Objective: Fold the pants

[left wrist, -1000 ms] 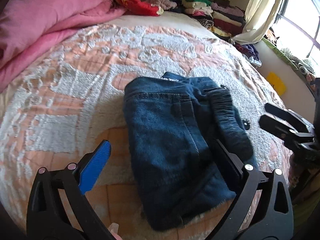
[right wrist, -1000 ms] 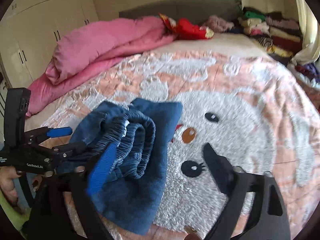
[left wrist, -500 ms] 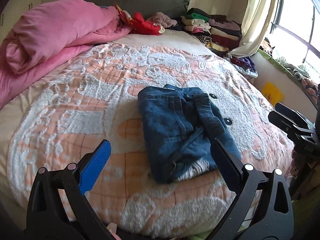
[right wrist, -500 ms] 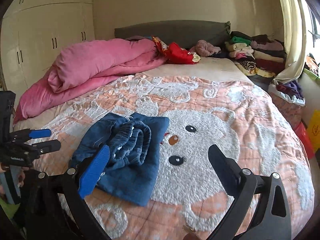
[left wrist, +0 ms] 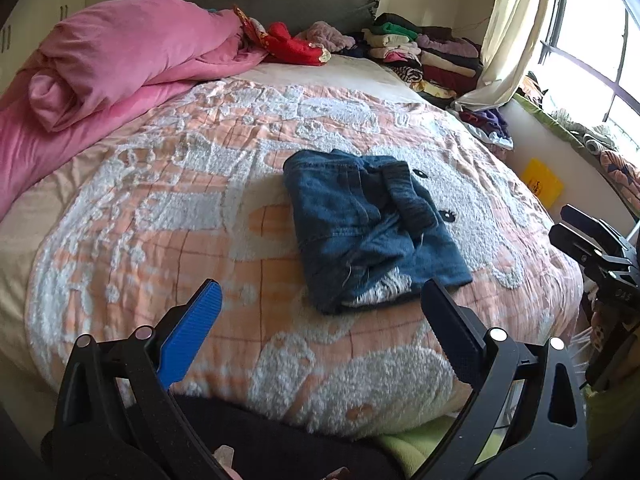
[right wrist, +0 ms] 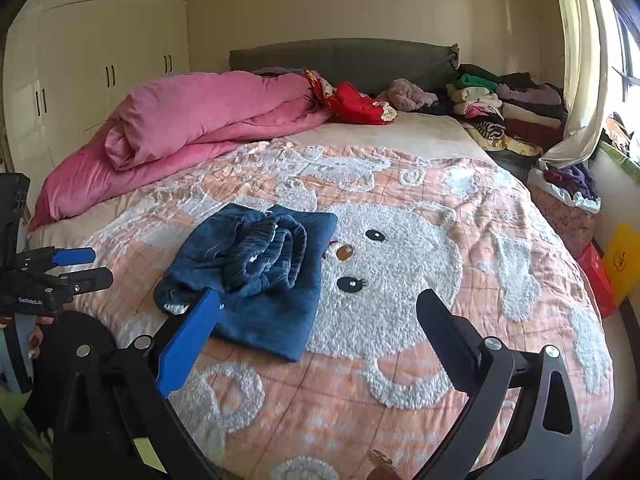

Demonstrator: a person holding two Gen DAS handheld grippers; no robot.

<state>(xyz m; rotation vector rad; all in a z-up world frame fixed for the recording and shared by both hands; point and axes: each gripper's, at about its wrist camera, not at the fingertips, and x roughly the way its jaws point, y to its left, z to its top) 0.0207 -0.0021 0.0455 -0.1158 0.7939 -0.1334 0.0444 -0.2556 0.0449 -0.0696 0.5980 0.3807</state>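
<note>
On the body of my left tool (right wrist: 56, 276), seen from the right wrist camera, small white lettering reads roughly "GenRobot.AI". My right tool (left wrist: 592, 240), seen from the left wrist camera, bears faint embossed characters that I cannot read, and the dark print on the yellow bag (left wrist: 542, 186) is too small to read.

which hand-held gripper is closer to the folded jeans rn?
Roughly even, maybe left. The left hand-held gripper hangs open at the bed's foot, just short of the folded jeans. The right hand-held gripper hangs open off their right corner. Neither touches.
</note>
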